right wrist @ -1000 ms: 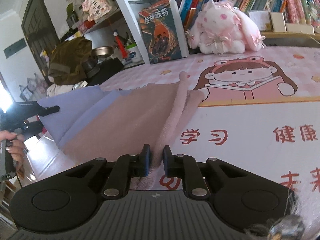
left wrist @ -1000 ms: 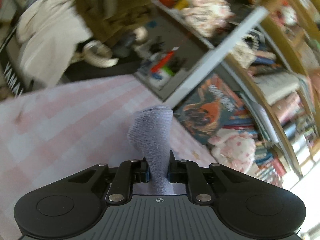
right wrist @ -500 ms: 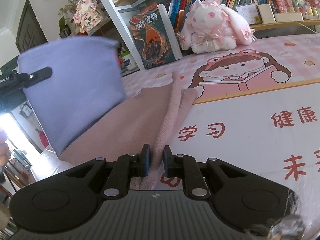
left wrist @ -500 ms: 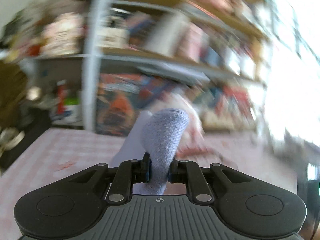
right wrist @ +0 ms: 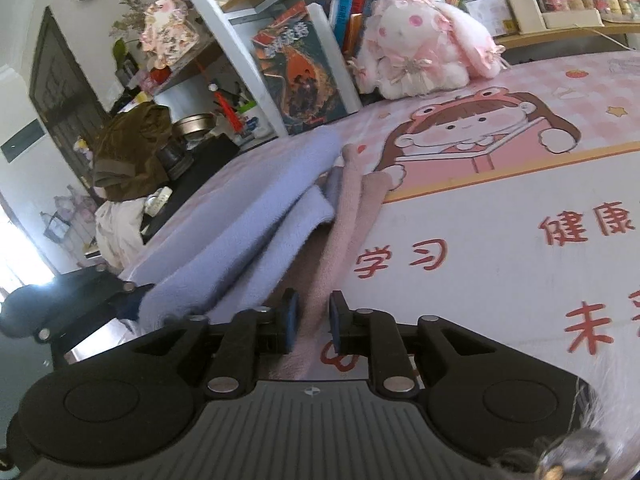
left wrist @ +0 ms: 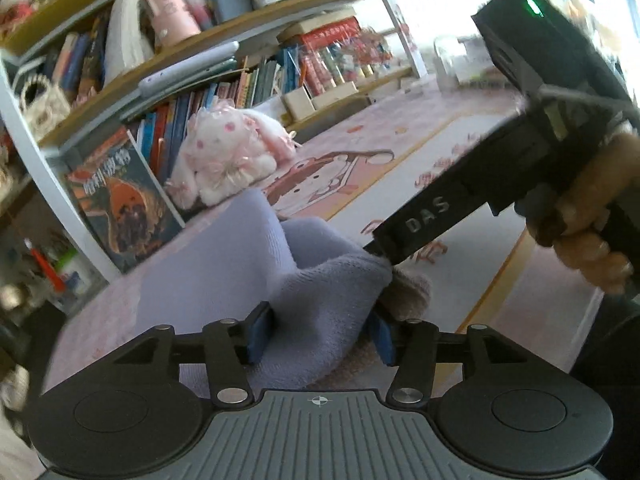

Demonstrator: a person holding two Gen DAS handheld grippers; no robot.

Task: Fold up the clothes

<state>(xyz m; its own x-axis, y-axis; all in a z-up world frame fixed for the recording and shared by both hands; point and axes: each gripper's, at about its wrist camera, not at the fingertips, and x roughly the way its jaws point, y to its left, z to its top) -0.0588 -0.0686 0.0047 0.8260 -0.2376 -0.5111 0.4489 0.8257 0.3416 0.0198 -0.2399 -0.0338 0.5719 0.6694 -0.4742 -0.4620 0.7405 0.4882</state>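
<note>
1. Lilac cloth (right wrist: pixel 256 216) lies folded over pink cloth (right wrist: pixel 352 216) on the desk (right wrist: pixel 500 280), toward its shelf-side edge.
2. Left gripper (left wrist: pixel 320 336) fingers opening, lilac fold loose between them.
3. Right gripper (right wrist: pixel 312 322) fingers opening around the pink strip.
4. Likely soft, light, floppy; take it by corners or the fold edge.

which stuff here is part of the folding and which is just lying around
In the job: lavender cloth, pink cloth, left gripper and right gripper, both opening.

Lying about: plush bunny, poster book, shelf books, olive garment.
</note>
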